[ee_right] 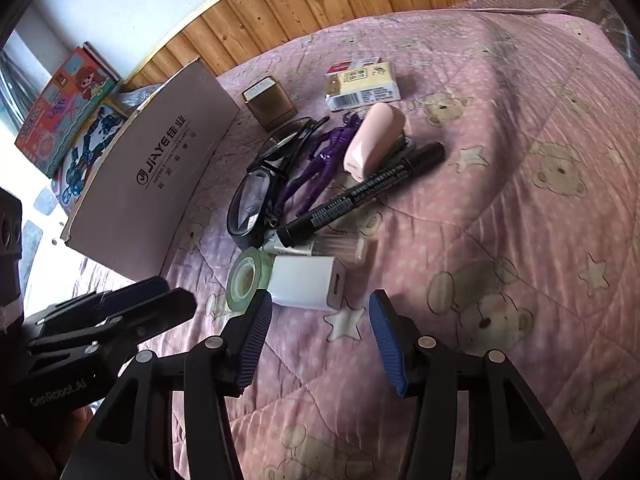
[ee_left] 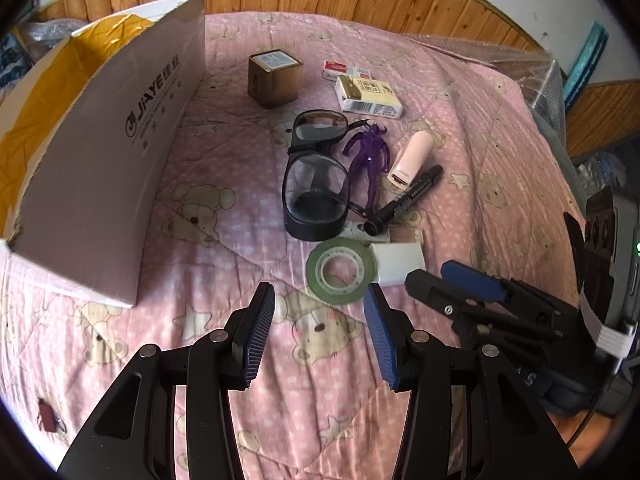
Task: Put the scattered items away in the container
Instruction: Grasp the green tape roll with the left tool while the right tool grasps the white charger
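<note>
Pink quilt [ee_left: 224,168] carries the clutter. Only the left wrist view shows inside the cardboard box [ee_left: 100,152], lined yellow, left of the goggles [ee_left: 316,184]. Only the right wrist view shows the white charger [ee_right: 304,282] whole, beside the tape roll [ee_right: 242,278]. Left hand-held gripper [ee_left: 320,336] and right hand-held gripper [ee_right: 320,340] both gape, empty.

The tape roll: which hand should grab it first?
Probably the left. The left tool hangs open right before the tape roll, while the right tool faces the white block beside it.
</note>
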### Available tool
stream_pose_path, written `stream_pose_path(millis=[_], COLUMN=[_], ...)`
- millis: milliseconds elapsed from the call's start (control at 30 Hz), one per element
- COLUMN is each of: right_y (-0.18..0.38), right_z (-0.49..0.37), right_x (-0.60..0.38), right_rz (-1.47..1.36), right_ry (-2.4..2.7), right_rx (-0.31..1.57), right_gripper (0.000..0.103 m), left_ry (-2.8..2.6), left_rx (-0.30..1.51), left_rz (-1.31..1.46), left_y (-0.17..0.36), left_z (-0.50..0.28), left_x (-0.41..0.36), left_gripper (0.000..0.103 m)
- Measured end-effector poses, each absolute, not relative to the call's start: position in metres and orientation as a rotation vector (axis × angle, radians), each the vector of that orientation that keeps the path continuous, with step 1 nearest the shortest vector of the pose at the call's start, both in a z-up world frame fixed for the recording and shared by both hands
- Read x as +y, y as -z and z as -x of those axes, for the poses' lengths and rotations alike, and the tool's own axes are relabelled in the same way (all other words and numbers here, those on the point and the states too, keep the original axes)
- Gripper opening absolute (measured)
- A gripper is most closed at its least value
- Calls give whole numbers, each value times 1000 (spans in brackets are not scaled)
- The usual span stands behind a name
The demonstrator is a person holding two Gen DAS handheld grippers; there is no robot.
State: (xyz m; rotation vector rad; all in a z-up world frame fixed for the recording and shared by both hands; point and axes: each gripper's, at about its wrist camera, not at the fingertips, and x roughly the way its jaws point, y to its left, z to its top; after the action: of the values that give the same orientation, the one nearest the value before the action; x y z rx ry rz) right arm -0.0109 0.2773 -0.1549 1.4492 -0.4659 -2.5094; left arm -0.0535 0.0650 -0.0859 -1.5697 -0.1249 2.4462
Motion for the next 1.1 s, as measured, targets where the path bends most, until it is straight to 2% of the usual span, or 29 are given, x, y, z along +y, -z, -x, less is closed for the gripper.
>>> stream_pose_path(millis=[200, 233, 400, 500, 600, 800, 867, 933, 1100], right_y=[168, 169, 175, 168, 163, 165, 171, 172, 170], right_z=[24, 25, 25, 14, 11, 14, 18, 20, 10], right_x=[268, 267, 269, 265, 254, 209, 201, 207, 241], right_rz=[-1432, -1421, -1496, -1508, -1457, -1300, -1293, -1316, -1394], right_ry=[2476, 2475, 2197, 2252, 2315, 2347, 2337, 2333, 2341], right_rx=[-418, -416, -563, -413, -236, 131, 188, 150, -17], right_gripper=[50, 47, 41, 42, 56, 60, 47, 36, 34], left_ry=[-2412, -2413, -2425, -2413, -2386, -2353, -2347, -2340, -2327], left_rx=[-150, -155, -210, -211, -218, -210, -206, -201, -190], left_rz=[1623, 1631, 1660, 1661, 1665, 1641, 1644, 1654, 1691], left_y=[97, 98, 100, 102, 104, 101, 103, 104, 113], left_z=[72, 74, 83, 87, 87, 82, 83, 84, 87], left_x=[64, 62, 49, 48, 51, 57, 60, 62, 67], left_gripper=[49, 49, 49, 49, 49, 49, 49, 49, 50])
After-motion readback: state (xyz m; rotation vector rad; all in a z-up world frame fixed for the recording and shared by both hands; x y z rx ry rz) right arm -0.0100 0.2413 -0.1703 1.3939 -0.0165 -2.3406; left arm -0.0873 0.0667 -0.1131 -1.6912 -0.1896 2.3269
